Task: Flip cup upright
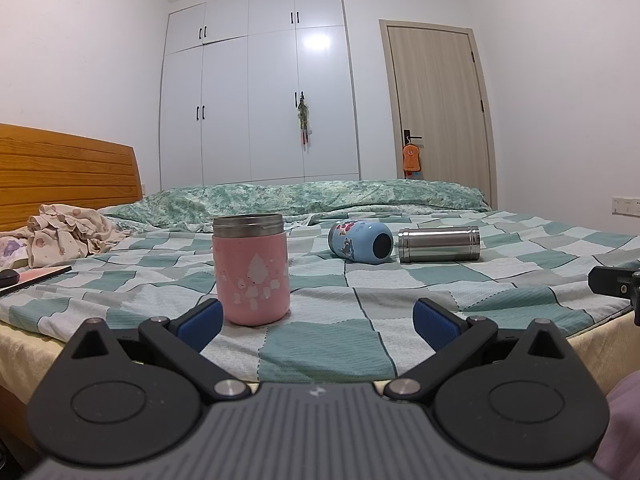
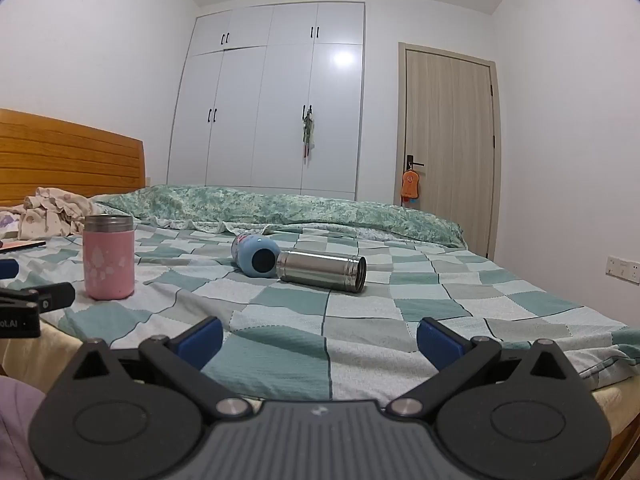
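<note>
A pink cup (image 1: pixel 251 270) with a steel rim stands upright on the checked bedspread (image 1: pixel 360 320), just ahead of my open left gripper (image 1: pixel 318 316). It also shows in the right wrist view (image 2: pixel 108 258) at the left. A blue cartoon cup (image 1: pixel 361 243) lies on its side further back, its base toward me, and shows in the right wrist view (image 2: pixel 256 256). A steel cup (image 1: pixel 439 244) lies on its side beside it, and shows in the right wrist view (image 2: pixel 322 270). My right gripper (image 2: pixel 320 338) is open and empty at the bed's near edge.
A green quilt (image 1: pixel 312 196) lies rolled along the far side of the bed. Crumpled clothes (image 1: pixel 68 232) and a flat pink item (image 1: pixel 36 274) sit at the left by the wooden headboard (image 1: pixel 68 168). A white wardrobe (image 1: pixel 260 96) and a door (image 1: pixel 440 100) stand behind.
</note>
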